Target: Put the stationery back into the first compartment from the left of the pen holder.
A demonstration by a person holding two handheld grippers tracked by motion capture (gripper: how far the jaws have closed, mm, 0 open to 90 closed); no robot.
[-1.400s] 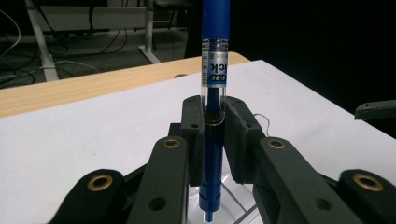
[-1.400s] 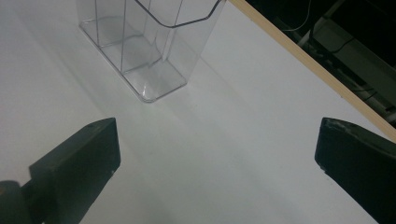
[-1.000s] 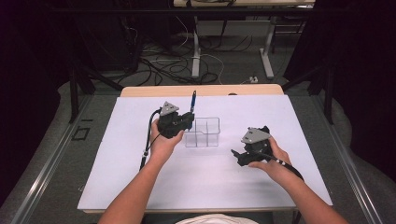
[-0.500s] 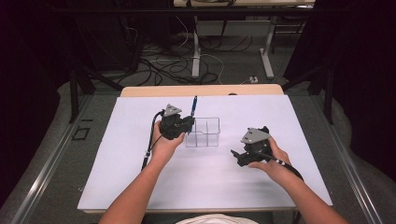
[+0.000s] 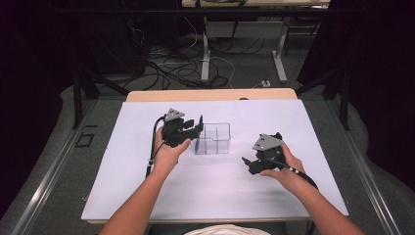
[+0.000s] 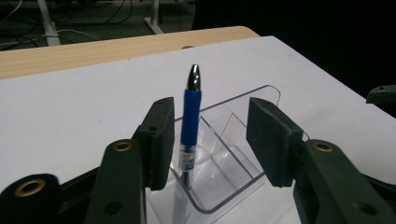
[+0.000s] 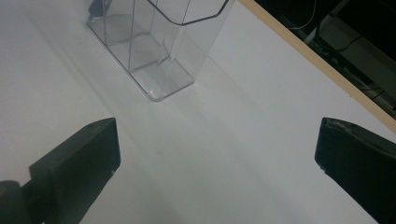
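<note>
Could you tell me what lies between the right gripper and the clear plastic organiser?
Only bare white table, as the right gripper view shows, between right gripper and organiser.

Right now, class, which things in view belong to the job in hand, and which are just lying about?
In the job: blue pen, clear organizer, left gripper, its jaws just opened off the pen.
Lying about: right gripper, open and idle; floor cables.

Black claws (image 5: 195, 128) with brass screws, grey 3-cornered plates, trailing cables
</note>
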